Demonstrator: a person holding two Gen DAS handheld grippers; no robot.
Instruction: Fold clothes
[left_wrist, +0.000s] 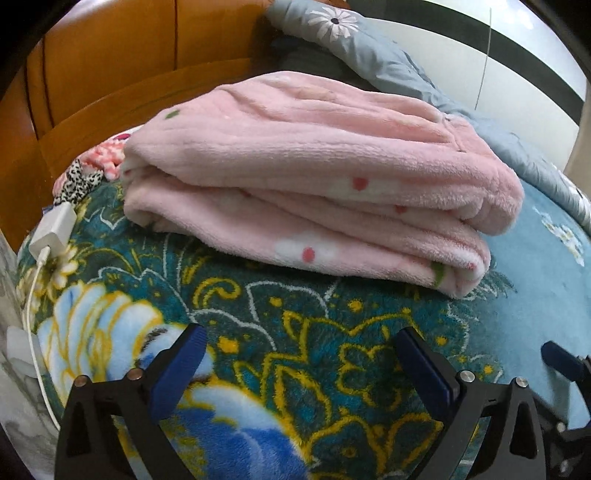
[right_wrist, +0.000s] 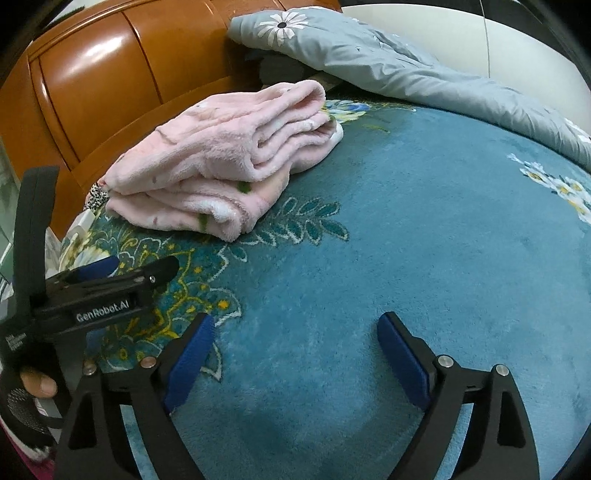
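A pink fleece garment (left_wrist: 314, 177) lies folded in several layers on the teal flowered blanket (left_wrist: 258, 325). It also shows in the right wrist view (right_wrist: 229, 162), at the upper left. My left gripper (left_wrist: 299, 350) is open and empty, just in front of the garment and apart from it. My right gripper (right_wrist: 295, 332) is open and empty over the plain teal part of the blanket (right_wrist: 406, 240), to the right of the garment. The left gripper's body (right_wrist: 99, 291) shows at the left of the right wrist view.
An orange wooden headboard (left_wrist: 110, 74) stands behind the garment. A grey flowered quilt (right_wrist: 406, 66) is bunched at the back right. A white charger with cable (left_wrist: 53, 229) and a leopard-print item (left_wrist: 77, 181) lie at the bed's left edge.
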